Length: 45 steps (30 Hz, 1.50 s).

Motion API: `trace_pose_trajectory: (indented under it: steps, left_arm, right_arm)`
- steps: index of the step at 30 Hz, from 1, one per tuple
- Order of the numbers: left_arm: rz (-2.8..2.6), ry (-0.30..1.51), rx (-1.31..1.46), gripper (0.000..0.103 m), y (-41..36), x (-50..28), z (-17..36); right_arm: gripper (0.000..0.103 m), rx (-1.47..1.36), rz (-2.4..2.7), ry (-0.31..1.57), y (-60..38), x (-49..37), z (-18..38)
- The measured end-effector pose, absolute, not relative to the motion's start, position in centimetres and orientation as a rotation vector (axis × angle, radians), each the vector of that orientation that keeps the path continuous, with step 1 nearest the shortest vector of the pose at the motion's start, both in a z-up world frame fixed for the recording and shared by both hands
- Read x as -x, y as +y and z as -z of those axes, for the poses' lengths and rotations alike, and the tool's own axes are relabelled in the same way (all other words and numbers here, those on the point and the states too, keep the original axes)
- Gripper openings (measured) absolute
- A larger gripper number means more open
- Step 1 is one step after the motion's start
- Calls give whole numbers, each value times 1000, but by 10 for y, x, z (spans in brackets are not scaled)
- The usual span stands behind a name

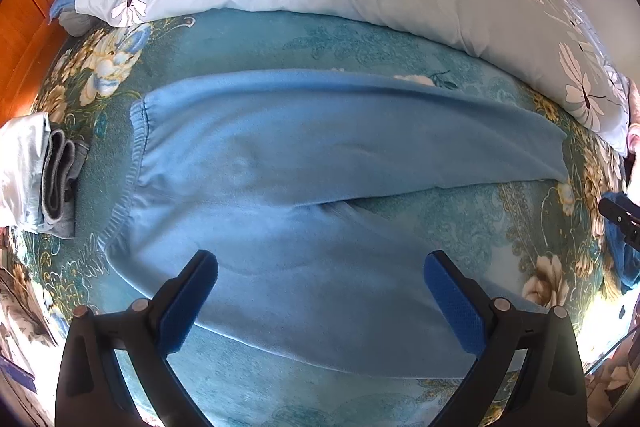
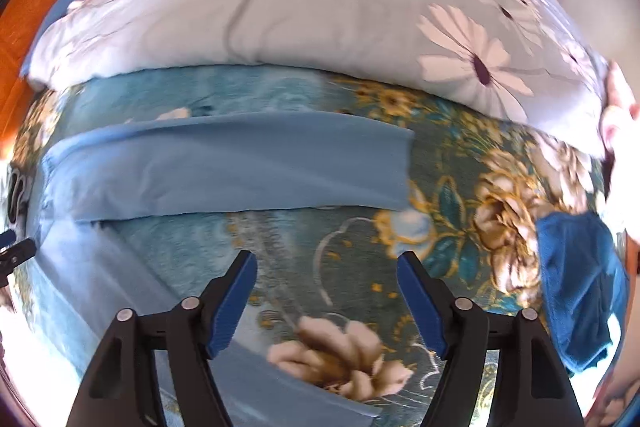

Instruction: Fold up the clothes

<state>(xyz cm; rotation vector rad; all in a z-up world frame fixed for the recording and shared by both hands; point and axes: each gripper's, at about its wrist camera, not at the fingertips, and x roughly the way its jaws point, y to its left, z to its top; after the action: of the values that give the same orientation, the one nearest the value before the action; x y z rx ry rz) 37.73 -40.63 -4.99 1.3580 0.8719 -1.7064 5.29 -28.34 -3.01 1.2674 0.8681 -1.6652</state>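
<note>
While the left claw stood wide with nothing between its pads, the left wrist view showed it hanging over the blue trousers, which lay flat on the patterned bedspread, waistband toward the folded pile and the two legs spreading apart away from it. The near leg ran right under the claw. Closing there would likely pinch one layer from mid-leg, so the fabric could bunch instead of folding cleanly. A grab deep into the cloth could also catch the bedspread beneath and drag it along. Only this view showed the waistband, the pile beside it, and the crotch where the legs part. The right claw's tip peeked in on the side of the trousers away from the pile.

From the right wrist view, the right claw was likewise wide and empty, over bare bedspread between the two legs. The picture was smeared, so fine placement was hard to judge. The far leg's hem lay beyond the claw, and the near leg's hem close below it. With the hems well apart, bringing one leg onto the other could leave them askew. Only this view showed both hems, and a darker blue cloth lying past them that could be snagged. The quilt lay beyond the trousers.
</note>
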Motion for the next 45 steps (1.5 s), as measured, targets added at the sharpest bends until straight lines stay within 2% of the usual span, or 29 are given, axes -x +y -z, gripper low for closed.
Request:
trace_pose_trajectory:
  steps: [7, 13, 21, 26, 33, 39, 45]
  left_arm:
    - [1687, 883, -1349, 103, -399, -393, 56]
    - [1654, 846, -1406, 103, -396, -409, 66]
    - [1686, 831, -1429, 103, -401, -435, 69]
    - [1714, 781, -1431, 103, -408, -453, 70]
    - [1741, 819, -1417, 103, -425, -484, 82]
    - [1717, 815, -1452, 103, -440, -508, 102]
    - [1702, 812, -1492, 103, -447, -524, 120]
  right_arm:
    - [79, -1190, 1584, 915, -300, -93, 26]
    - [86, -1190, 1530, 929, -309, -130, 27]
    - [103, -1223, 1491, 958, -312, -183, 32]
    - [103, -1245, 1469, 974, -318, -222, 36]
    - [103, -1320, 1464, 911, -324, -264, 47]
    - [103, -1438, 1506, 831, -301, -277, 69]
    - [103, -1533, 1560, 827, -269, -278, 91]
